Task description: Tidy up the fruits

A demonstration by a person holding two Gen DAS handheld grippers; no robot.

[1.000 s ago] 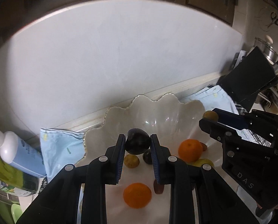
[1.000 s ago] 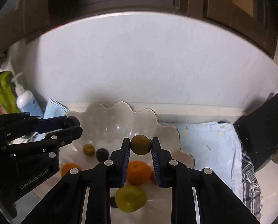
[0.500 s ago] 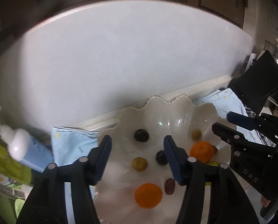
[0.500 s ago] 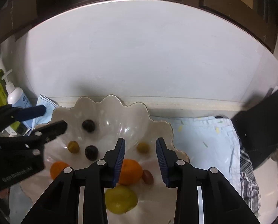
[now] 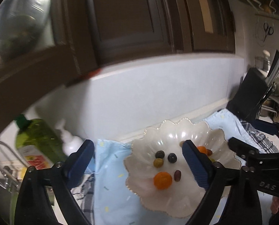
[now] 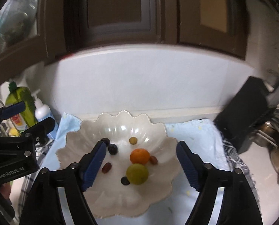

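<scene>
White scalloped bowl sits on light-blue cloth on table. Fruits lie inside: orange, green plum, dark grapes, reddish dates. Left gripper and right gripper both spread wide above bowl, holding nothing.

A white bowl with a wavy rim sits on a light blue cloth, and all the fruits lie inside it. In the right wrist view an orange rests in the middle, touching a bigger yellow-green fruit just in front of it, with a small reddish-brown fruit beside the orange and a tiny olive one behind. A round dark fruit sits to the left, another reddish-brown one lies in front of it, and the left wrist view shows a second orange lying apart.
</scene>
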